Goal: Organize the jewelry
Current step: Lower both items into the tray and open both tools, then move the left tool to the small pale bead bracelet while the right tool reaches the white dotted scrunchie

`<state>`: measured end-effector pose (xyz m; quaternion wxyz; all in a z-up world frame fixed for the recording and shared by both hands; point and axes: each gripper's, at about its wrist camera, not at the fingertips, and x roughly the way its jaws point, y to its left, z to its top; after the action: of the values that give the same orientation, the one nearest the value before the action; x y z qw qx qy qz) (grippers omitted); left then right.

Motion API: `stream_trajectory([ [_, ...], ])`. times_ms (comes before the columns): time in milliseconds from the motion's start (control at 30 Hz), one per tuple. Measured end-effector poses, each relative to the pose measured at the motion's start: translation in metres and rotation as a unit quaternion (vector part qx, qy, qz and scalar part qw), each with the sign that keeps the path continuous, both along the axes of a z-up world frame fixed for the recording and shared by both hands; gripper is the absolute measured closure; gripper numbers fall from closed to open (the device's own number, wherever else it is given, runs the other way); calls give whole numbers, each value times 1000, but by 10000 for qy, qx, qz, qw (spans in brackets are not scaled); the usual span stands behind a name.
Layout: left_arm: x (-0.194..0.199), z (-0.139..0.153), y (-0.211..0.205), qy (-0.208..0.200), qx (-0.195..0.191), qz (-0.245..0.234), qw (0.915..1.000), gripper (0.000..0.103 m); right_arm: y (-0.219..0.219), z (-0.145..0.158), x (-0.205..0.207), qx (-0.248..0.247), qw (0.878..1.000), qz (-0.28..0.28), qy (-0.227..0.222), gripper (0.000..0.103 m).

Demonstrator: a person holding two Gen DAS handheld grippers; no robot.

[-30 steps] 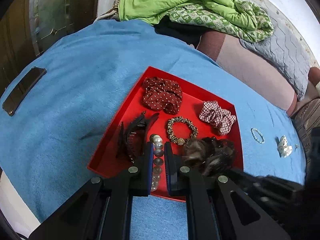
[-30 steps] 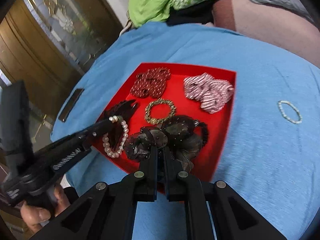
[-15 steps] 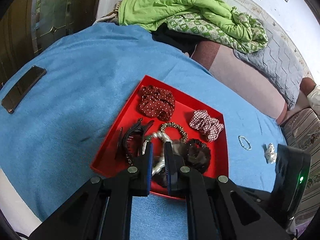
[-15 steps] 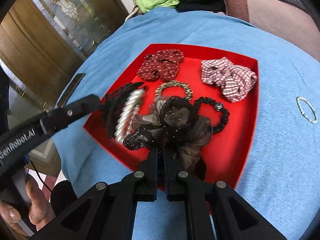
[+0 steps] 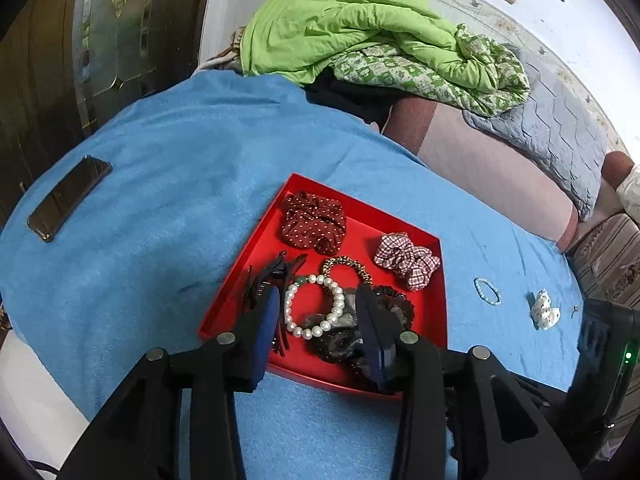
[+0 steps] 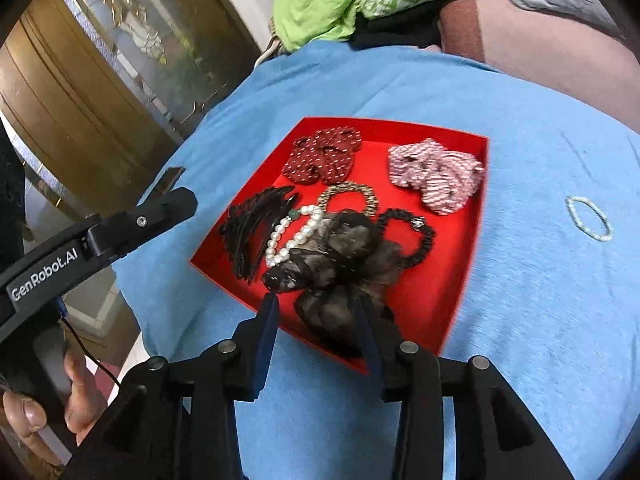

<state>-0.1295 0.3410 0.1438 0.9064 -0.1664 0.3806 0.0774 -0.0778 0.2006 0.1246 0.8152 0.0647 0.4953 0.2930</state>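
Note:
A red tray sits on a blue cloth and holds several hair ties and a black claw clip. A pearl bracelet lies flat in it. My left gripper hovers above it, jaws opening, pads touching nothing. Beside the pearls lies a dark sheer scrunchie. My right gripper is opening at the tray's near edge. The scrunchie's lower folds lie loose between its fingers.
A pale blue bead bracelet and a small white clip lie on the cloth right of the tray. A phone lies far left. A green blanket is piled behind. A hand holds the left gripper's handle.
Both grippers were shut and now stand open. The pearl bracelet left the left gripper's pads and lies in the tray. The dark scrunchie has been let go. The left gripper has risen.

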Motion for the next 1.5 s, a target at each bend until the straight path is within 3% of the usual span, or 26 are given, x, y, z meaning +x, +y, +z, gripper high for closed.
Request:
stream_trajectory([
  [467,-7,13,-47,-13,503,-350,9981,58,-79,14,-24,-277,9960,-825,-223,53],
  [1000,-10,17,-105,40,928,-888,9917,53,-173,-5,-45,-802,9788,-1883,-127,52],
  [1500,-9,-6,-183,335,1091,-1627,9801,50,-231,-14,-64,-1111,9606,-2538,-215,45],
])
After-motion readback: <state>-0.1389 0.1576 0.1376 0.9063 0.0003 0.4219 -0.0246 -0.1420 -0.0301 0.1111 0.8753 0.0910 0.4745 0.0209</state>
